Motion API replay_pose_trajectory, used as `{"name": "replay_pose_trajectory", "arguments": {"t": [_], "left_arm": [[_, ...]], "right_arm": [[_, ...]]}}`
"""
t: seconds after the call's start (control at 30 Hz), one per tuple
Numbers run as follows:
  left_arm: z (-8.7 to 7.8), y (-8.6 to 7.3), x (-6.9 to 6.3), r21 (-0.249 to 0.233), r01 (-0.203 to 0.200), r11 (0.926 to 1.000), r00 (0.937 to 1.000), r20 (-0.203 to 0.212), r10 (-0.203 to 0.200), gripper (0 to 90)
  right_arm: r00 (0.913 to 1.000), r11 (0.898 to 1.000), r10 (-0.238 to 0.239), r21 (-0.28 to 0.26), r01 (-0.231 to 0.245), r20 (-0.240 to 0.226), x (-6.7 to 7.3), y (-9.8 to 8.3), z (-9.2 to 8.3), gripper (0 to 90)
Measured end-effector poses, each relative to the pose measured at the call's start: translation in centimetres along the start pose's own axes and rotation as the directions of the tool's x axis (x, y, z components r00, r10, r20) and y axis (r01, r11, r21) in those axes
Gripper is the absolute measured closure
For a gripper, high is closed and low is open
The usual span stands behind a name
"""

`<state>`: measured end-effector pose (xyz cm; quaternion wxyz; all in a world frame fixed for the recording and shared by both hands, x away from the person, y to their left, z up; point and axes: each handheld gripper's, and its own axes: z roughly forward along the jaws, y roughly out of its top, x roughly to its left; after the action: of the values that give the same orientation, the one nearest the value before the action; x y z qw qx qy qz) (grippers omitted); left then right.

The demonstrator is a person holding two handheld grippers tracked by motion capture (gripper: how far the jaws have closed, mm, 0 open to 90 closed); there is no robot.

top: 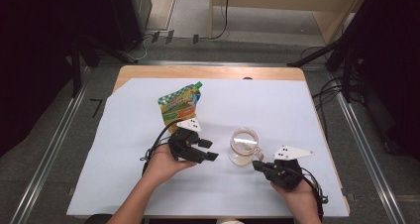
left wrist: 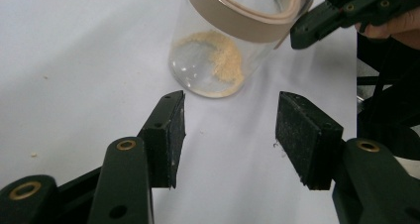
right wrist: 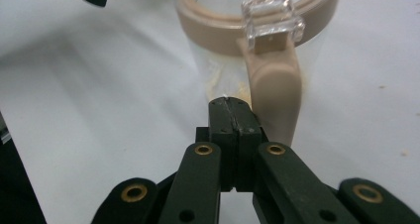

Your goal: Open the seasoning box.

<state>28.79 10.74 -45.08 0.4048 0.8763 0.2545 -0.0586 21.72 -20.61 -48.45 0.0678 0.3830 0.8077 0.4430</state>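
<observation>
A clear glass mug point(top: 243, 145) with a tan rim and handle stands right of the table's middle, with a little yellowish powder point(left wrist: 225, 60) on its bottom. My left gripper point(top: 212, 150) is open just left of the mug, nothing between its pads point(left wrist: 166, 135), and points at the mug point(left wrist: 223, 50). My right gripper point(top: 256, 164) is shut with nothing in it. Its tips point(right wrist: 233, 105) sit against the base of the tan handle point(right wrist: 275, 85), just to that handle's left. A green and yellow pouch point(top: 181, 105) lies behind the left hand.
A white sheet point(top: 124, 184) covers most of the wooden table point(top: 148, 71). Metal rails run along the floor on both sides. Black stands and cables are at the far corners. A few crumbs dot the sheet point(left wrist: 34, 154).
</observation>
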Motion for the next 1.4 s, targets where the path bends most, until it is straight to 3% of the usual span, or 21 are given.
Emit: {"name": "replay_pose_trajectory", "arguments": {"t": [0.33,0.8,0.93,1.1,1.23,1.4], "left_arm": [[0.4,0.1,-0.2,0.021,0.001,0.9998,1.0,0.006,-0.002,46.5],[1.3,1.0,-1.0,0.003,-0.049,0.9988,0.9973,0.055,0.048,34.9],[1.9,1.5,-1.2,-0.003,-0.058,0.9983,0.9963,0.064,0.058,34.0],[2.2,2.1,-1.1,-0.002,-0.061,0.9981,0.9966,0.055,0.061,31.9],[2.3,2.8,-0.8,-0.011,-0.041,0.9991,0.9955,0.085,0.042,27.5],[2.3,3.5,-0.6,-0.008,-0.048,0.9988,0.9955,0.081,0.049,26.5]], "right_arm": [[0.9987,1.0,0.023,-0.011,-0.022,0.047,-2.3,0.3,-1.5,90.0],[0.9919,0.997,0.076,-0.022,-0.075,0.101,-5.4,0.5,-2.4,90.0],[0.9899,0.996,0.086,-0.037,-0.082,0.112,-6.5,0.9,-2.1,90.0],[0.9905,0.996,0.089,-0.034,-0.086,0.105,-6.9,1.2,-1.7,90.0],[0.9857,0.994,0.102,-0.058,-0.095,0.134,-7.4,1.3,-2.5,90.0],[0.9828,0.993,0.119,-0.043,-0.114,0.141,-8.3,1.4,-1.7,90.0]]}}
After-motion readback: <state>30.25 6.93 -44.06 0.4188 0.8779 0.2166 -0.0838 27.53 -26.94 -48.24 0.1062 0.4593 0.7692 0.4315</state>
